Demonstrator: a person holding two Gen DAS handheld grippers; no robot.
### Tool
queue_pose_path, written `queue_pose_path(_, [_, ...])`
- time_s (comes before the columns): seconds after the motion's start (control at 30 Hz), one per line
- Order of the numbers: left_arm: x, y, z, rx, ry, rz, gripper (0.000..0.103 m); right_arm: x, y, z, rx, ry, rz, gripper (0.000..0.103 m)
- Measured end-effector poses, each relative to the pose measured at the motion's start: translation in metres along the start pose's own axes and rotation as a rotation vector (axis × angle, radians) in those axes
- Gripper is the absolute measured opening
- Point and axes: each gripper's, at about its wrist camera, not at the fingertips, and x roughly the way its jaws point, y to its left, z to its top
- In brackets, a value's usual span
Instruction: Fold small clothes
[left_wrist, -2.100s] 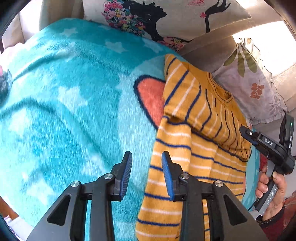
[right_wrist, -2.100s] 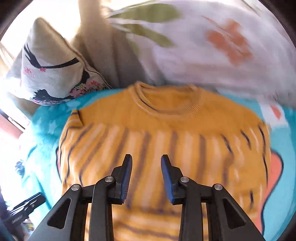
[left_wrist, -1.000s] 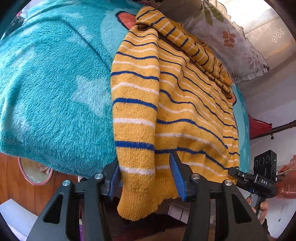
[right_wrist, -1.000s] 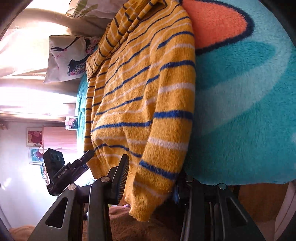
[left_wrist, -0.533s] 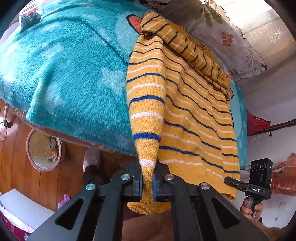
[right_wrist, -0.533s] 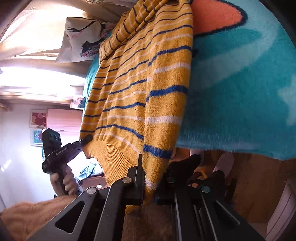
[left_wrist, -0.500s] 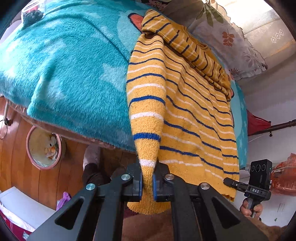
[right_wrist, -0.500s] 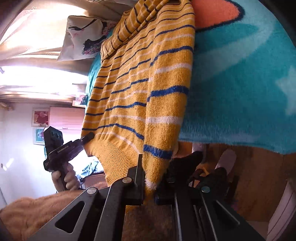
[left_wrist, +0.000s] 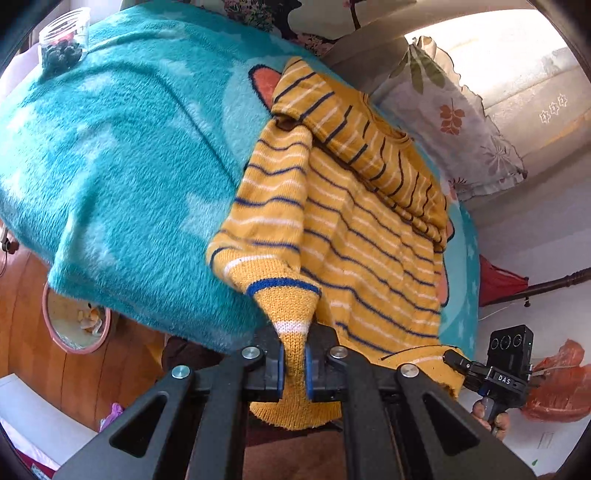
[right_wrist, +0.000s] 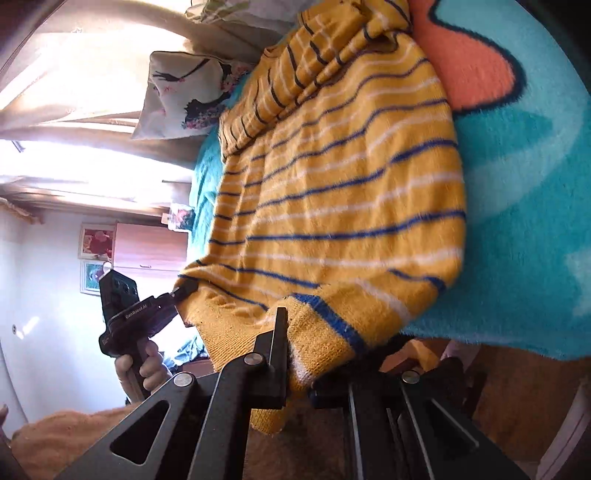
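Observation:
A small yellow sweater with blue and white stripes lies on a teal fleece blanket, its sleeves folded across the chest. My left gripper is shut on the sweater's bottom hem corner on one side. My right gripper is shut on the other hem corner, seen in the right wrist view over the sweater. Both corners are lifted off the blanket's front edge. The right gripper also shows in the left wrist view, and the left gripper in the right wrist view.
A glass jar stands on the blanket's far left. Printed pillows lean behind the sweater, another shows in the right wrist view. A pink bowl sits on the wooden floor below the blanket's edge.
Both grippers, shut on the hem corners, have lifted them up and forward over the sweater, so the bottom part bunches and begins to fold toward the collar.

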Motion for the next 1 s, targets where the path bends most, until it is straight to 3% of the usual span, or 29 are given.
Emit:
queue_pose_path(0.23, [0.030, -0.032, 0.101, 0.041, -0.038, -0.033, 0.007, 0.005, 0.029, 0.106, -0.008, -0.167, -0.019, 0.008])
queue_pose_path(0.43, [0.091, -0.049, 0.189, 0.021, 0.011, -0.061, 0.007, 0.015, 0.026, 0.193, 0.075, -0.258, -0.036, 0.008])
queue_pose_path(0.6, [0.138, -0.053, 0.234, 0.012, 0.085, -0.080, 0.008, 0.030, -0.005, 0.241, 0.187, -0.271, -0.046, 0.008])
queue_pose_path(0.73, [0.158, -0.044, 0.258, -0.053, 0.134, -0.222, 0.014, 0.039, -0.037, 0.260, 0.315, -0.277, 0.008, 0.011])
queue_pose_path(0.87, [0.164, -0.023, 0.276, -0.203, 0.133, -0.402, 0.029, 0.037, -0.062, 0.268, 0.432, -0.334, 0.138, 0.026])
queue_pose_path(0.93, [0.166, -0.013, 0.280, -0.270, 0.120, -0.434, 0.030, 0.036, -0.072, 0.272, 0.489, -0.374, 0.209, 0.040])
queue_pose_path(1.0, [0.164, -0.006, 0.286, -0.303, 0.095, -0.441, 0.033, 0.031, -0.078, 0.275, 0.529, -0.418, 0.245, 0.047])
